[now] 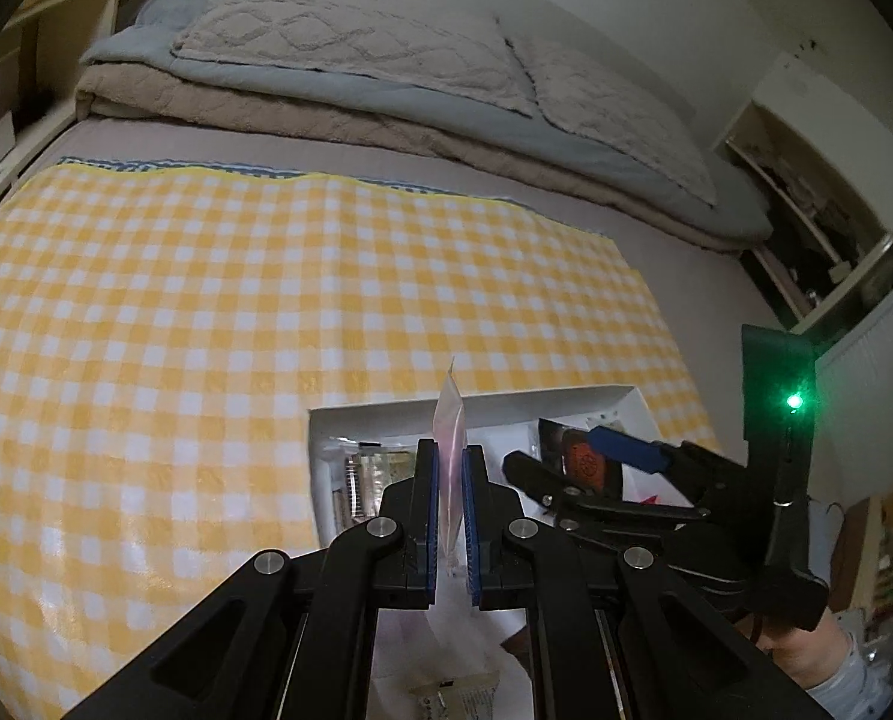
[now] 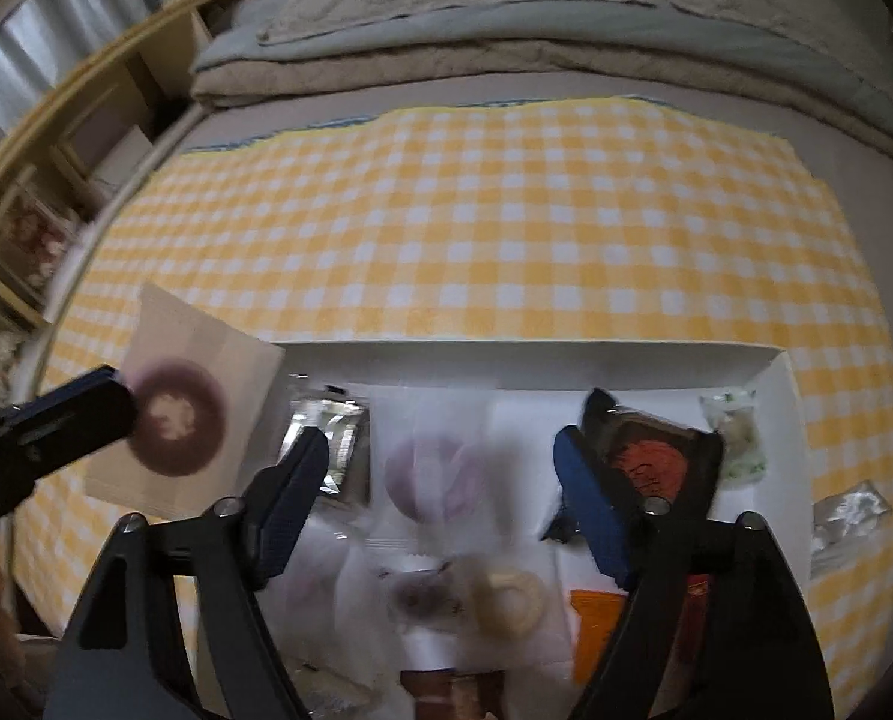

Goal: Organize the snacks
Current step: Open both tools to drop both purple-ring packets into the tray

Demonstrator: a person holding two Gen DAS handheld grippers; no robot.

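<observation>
Left hand-held gripper (image 1: 450, 504) is clenched on a flat pale packet (image 1: 450, 420), held edge-up between the blue pads; from the right wrist view the same packet (image 2: 188, 414) shows a dark ring-shaped print and hangs just past the left edge of the white box (image 2: 506, 354). Right hand-held gripper (image 2: 440, 498) is released, jaws spread wide over the box's middle, nothing between them.

The box sits on the yellow checked cloth (image 2: 476, 228) on the bed. It already holds several snacks: a dark packet with orange round print (image 2: 650, 462) toward its right end, a silvery packet (image 2: 326, 444) toward its left. One crinkled silver packet (image 2: 845, 516) lies outside, just right of the box.

Probable step: placing the held packet.
- Grip is thin and near one edge, so move slowly; it may swivel.
- Release low over the box's left end.
- Keep the right gripper clear.
</observation>
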